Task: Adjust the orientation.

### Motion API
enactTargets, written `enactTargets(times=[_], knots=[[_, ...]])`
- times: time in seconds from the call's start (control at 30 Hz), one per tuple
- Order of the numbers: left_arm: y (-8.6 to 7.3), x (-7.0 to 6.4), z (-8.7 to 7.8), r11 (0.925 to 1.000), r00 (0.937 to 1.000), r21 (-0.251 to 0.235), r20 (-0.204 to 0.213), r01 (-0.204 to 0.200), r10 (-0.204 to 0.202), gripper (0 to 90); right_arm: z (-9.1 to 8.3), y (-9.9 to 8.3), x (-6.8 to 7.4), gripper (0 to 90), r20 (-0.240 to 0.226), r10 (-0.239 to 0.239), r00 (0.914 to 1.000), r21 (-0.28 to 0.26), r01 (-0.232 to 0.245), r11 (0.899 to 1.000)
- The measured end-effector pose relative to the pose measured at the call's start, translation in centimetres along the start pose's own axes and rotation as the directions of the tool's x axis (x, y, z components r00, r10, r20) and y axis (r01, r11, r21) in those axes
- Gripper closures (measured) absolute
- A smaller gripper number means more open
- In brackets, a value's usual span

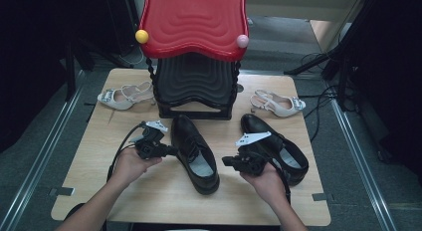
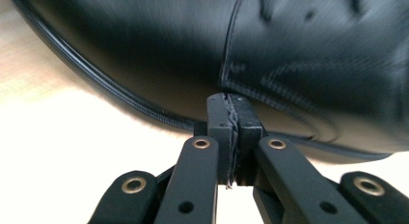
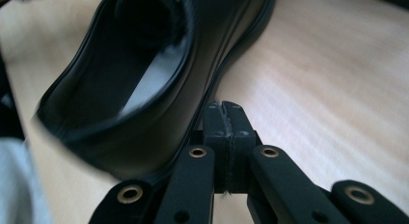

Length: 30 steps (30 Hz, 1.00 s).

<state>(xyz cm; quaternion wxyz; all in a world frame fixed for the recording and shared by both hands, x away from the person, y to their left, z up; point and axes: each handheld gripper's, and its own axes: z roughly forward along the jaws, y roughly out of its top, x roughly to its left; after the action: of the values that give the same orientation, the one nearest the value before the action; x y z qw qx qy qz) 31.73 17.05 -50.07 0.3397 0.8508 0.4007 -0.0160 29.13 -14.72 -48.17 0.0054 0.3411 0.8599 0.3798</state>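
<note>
Two black leather shoes lie on the wooden table (image 1: 149, 196). The middle shoe (image 1: 191, 141) has its toe pointing away from me, and the other shoe (image 1: 256, 125) lies to its right. My left gripper (image 1: 173, 150) is shut, its tips against the middle shoe's left side. Up close, the shut tips (image 2: 234, 101) press on the shoe's black leather (image 2: 144, 50) just above the sole. My right gripper (image 1: 225, 160) sits between the two shoes, pointing left. It (image 3: 224, 108) is shut on nothing, right beside the sole edge of the middle shoe (image 3: 144, 74).
A stack of stools, red (image 1: 194, 22) over black (image 1: 194, 86), stands at the table's back centre. A white heeled sandal (image 1: 122, 96) lies at the back left and another sandal (image 1: 278, 104) at the back right. Bare wood runs along the front edge.
</note>
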Motion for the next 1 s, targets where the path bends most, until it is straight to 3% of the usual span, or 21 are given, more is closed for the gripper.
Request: enactTargets(times=[0.17, 0.27, 0.37, 0.5, 0.57, 0.6, 0.73, 0.83, 1.0], knots=[[-0.2, 0.1, 0.2, 0.9990, 0.9993, -0.026, 0.012, 0.037, -0.036, 89.5, 1.6, 1.0, -0.3, 90.0, 0.014, 0.006, 0.9999, -0.023, -0.006, 1.000], [-0.4, 0.0, 0.3, 0.9976, 0.9982, -0.036, 0.012, 0.059, -0.059, 89.8, 2.9, 1.4, 0.2, 90.0, -0.014, 0.006, 0.9999, 0.005, -0.006, 1.000], [-0.4, -0.3, 0.5, 0.9962, 0.9961, -0.015, 0.024, 0.086, -0.085, 89.8, 2.9, 1.5, 0.7, 90.0, 0.008, -0.003, 1.0000, 0.025, 0.002, 1.000], [0.0, -1.2, 0.8, 0.9976, 0.9976, -0.001, 0.008, 0.069, -0.069, 89.9, 2.4, 1.2, 0.7, 90.0, -0.004, -0.005, 1.0000, 0.041, 0.005, 0.999], [0.1, -1.3, 0.9, 0.9975, 0.9974, -0.003, 0.014, 0.071, -0.071, 89.9, 2.2, 1.1, 0.7, 90.0, -0.006, 0.001, 1.0000, 0.045, -0.001, 0.999], [0.3, -1.4, 1.2, 0.9969, 0.9962, -0.002, 0.037, 0.078, -0.078, 90.0, 1.9, 0.9, 0.9, 90.0, 0.000, 0.006, 1.0000, 0.056, -0.006, 0.998], [1.0, -2.1, 1.9, 0.9980, 0.9974, -0.003, 0.033, 0.063, -0.063, 90.0, 1.3, 0.5, 1.1, 90.0, -0.003, 0.014, 0.9999, 0.077, -0.014, 0.997], [1.6, -2.5, 2.4, 0.9981, 0.9973, -0.012, 0.042, 0.061, -0.061, 90.0, 0.8, 0.2, 1.0, 90.0, -0.004, -0.013, 0.9999, 0.099, 0.014, 0.995], [2.2, -3.1, 3.2, 0.9990, 0.9977, -0.014, 0.053, 0.042, -0.041, 90.0, 0.2, 0.1, 0.3, 90.0, 0.020, 0.007, 0.9998, 0.103, -0.009, 0.995]])
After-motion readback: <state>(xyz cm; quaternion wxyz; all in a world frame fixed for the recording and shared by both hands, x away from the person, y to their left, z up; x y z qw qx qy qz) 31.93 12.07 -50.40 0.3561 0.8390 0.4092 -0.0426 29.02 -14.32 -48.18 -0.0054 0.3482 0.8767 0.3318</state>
